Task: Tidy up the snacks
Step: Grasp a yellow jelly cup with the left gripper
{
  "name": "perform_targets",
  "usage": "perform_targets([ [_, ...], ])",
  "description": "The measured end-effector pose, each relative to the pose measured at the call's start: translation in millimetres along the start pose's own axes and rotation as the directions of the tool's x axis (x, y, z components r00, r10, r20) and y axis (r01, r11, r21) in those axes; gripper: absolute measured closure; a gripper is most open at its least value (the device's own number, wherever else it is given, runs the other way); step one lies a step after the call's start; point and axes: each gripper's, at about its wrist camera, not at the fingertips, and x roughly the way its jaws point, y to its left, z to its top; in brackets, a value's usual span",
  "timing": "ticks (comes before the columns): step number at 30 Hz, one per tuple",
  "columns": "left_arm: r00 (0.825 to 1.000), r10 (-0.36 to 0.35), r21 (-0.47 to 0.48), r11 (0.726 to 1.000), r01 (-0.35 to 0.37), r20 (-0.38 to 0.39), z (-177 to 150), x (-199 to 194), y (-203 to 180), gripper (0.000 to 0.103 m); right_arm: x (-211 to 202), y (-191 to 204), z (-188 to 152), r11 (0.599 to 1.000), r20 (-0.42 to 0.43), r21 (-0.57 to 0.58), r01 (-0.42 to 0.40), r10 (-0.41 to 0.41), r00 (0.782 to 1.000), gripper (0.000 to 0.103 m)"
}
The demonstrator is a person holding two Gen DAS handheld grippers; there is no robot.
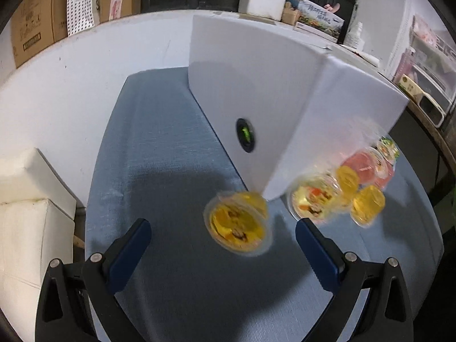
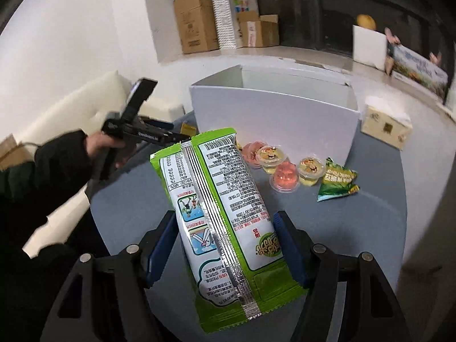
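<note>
The right gripper [image 2: 225,245] is clamped on a green snack bag [image 2: 219,213], held above the blue table [image 2: 370,228] with the white box [image 2: 273,114] at 12 o'clock. The left gripper [image 1: 222,242] has its fingers apart, empty, with a yellow jelly cup [image 1: 238,223] blurred between them; more cups [image 1: 367,205] lie at 2 o'clock.

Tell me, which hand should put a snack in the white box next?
Probably the right. The right gripper already clamps the green snack bag, with the open white box just ahead. The left gripper is open and holds nothing, above a yellow jelly cup.
</note>
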Motion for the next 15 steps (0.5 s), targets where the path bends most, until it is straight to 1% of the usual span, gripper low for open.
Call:
perform_targets([
  [2, 1.0, -0.024, -0.004, 1.0, 0.024, 0.007, 3, 3, -3, 0.0, 2, 0, 1, 1.0, -0.001, 0.029, 0.001, 0.0, 1.0, 0.03],
  [3, 0.999, -0.031, 0.002, 1.0, 0.031, 0.013, 3, 3, -5, 0.005, 4, -2, 1, 0.999, -0.002, 0.043, 0.0, 0.0, 1.0, 0.03],
  [4, 0.999, -0.031, 0.014, 0.999, 0.031, 0.011, 4, 4, -7, 0.025, 3, -2, 1, 0.999, -0.002, 0.046, 0.004, -0.004, 1.0, 0.03],
  [5, 1.0, -0.016, 0.035, 0.999, 0.016, 0.009, 4, 4, -11, 0.037, 4, -2, 1, 0.999, -0.001, 0.049, 0.007, -0.007, 1.0, 0.03],
  [6, 1.0, 0.007, 0.055, 0.998, -0.007, 0.007, 4, 4, -15, 0.053, 4, -2, 1, 0.999, 0.0, 0.054, -0.002, 0.002, 1.0, 0.03],
  [9, 0.999, -0.032, 0.056, 0.998, 0.031, 0.01, 3, 0, -19, 0.053, 2, -1, 2, 0.998, 0.012, 0.056, -0.013, 0.012, 1.0, 0.03],
  [12, 0.999, -0.044, 0.044, 0.998, 0.043, 0.03, -1, -8, -19, 0.053, 2, -1, 2, 0.998, 0.02, 0.065, -0.023, 0.021, 1.0, 0.03],
  [15, 0.996, -0.04, 0.02, 0.999, 0.038, 0.074, -8, -28, -21, 0.053, 3, 0, 1, 0.996, 0.026, 0.08, -0.028, 0.026, 0.999, 0.03],
])
